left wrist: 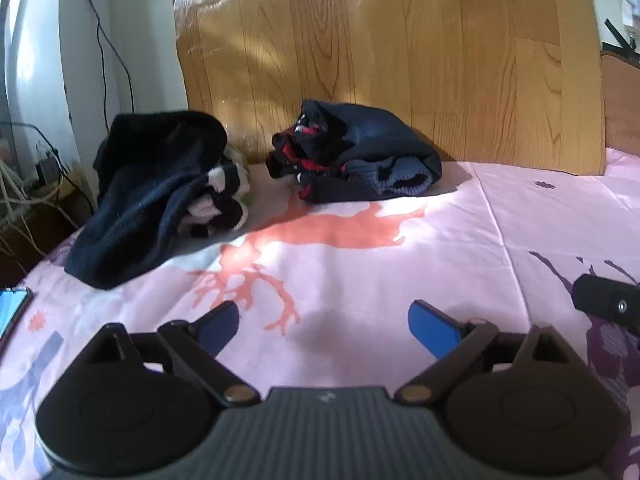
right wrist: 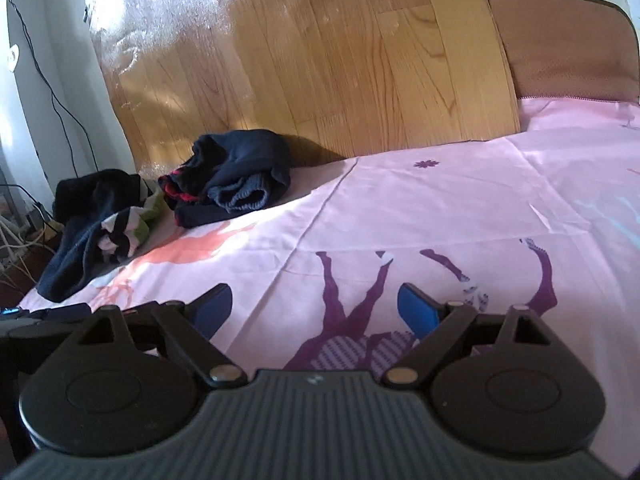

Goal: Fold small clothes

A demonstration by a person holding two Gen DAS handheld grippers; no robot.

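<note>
Two heaps of small dark clothes lie at the far left of a pink printed bedsheet (left wrist: 400, 280). The left heap (left wrist: 160, 188) is black with a black-white-green striped piece; it also shows in the right wrist view (right wrist: 96, 220). The right heap (left wrist: 356, 152) is navy with red trim and a ribbed blue cuff; it also shows in the right wrist view (right wrist: 236, 176). My left gripper (left wrist: 324, 320) is open and empty, low over the sheet, short of both heaps. My right gripper (right wrist: 316, 308) is open and empty over the purple deer print.
A wood-grain board (left wrist: 380, 48) leans upright behind the heaps. A brown cushion (right wrist: 568, 40) stands at the back right. Cables and plugs (left wrist: 24, 184) lie on the floor past the bed's left edge. Part of the other gripper (left wrist: 608, 300) shows at the right.
</note>
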